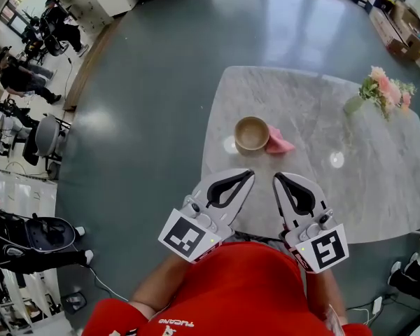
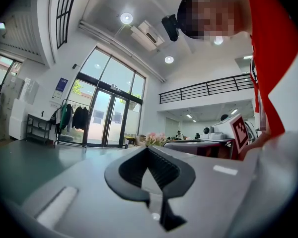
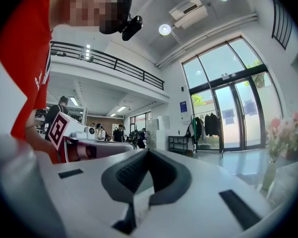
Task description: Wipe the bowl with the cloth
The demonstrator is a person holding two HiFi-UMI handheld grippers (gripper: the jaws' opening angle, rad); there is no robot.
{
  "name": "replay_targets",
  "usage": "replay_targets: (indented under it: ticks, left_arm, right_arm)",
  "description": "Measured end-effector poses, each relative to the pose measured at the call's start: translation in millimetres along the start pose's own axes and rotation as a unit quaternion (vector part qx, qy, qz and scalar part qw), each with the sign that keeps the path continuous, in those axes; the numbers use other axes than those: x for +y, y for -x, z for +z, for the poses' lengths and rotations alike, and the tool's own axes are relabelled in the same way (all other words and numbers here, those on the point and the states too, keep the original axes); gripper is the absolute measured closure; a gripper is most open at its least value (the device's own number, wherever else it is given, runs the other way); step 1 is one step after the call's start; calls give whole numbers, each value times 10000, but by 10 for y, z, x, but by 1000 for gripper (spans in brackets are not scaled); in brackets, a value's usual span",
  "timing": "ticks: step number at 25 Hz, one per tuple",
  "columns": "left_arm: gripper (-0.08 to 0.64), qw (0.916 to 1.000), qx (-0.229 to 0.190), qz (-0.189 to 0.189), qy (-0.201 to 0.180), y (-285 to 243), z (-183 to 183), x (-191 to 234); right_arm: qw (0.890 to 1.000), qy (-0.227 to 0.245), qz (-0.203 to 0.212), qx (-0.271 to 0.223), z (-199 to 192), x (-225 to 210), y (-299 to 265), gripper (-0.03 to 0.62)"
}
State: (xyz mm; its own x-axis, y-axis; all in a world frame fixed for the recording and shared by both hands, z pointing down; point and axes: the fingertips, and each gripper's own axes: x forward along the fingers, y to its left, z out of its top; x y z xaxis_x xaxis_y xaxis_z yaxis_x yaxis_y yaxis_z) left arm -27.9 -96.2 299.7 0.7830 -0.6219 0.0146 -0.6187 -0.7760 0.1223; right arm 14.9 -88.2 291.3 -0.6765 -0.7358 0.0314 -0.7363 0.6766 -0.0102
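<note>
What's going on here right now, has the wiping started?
Not yet. A person in a red top holds the left hand-held gripper and the right hand-held gripper close to the body, both shut and empty. The bowl sits on the table ahead of them, with the pink cloth lying against its right side. Neither is being touched.

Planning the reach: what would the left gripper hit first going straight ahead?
Likely the pink flower bouquet, seen over the tips of the left gripper. The round tan bowl and pink cloth seem below that line; height unclear.
</note>
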Motion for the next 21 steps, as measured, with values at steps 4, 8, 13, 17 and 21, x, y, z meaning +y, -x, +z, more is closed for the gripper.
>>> replay_targets:
  ticks: [4, 8, 13, 17, 21]
  left_arm:
    - [555, 9998, -155, -40, -118, -8, 12, 6]
    - [555, 9998, -147, -47, -114, -22, 6, 11]
    - [555, 9999, -98, -52, -52, -37, 2, -1]
    - [555, 10000, -70, -51, -20, -56, -13, -10]
    - [555, 9999, -97, -64, -43, -77, -10, -19]
  right_arm:
    - [10000, 33, 4, 33, -9, 12, -10, 591]
    - [10000, 37, 15, 33, -5, 7, -19, 591]
    - [10000, 33, 8, 22, 5, -7, -15, 591]
    - [10000, 27, 7, 34, -6, -27, -5, 591]
    - [10000, 23, 15, 27, -15, -38, 1, 591]
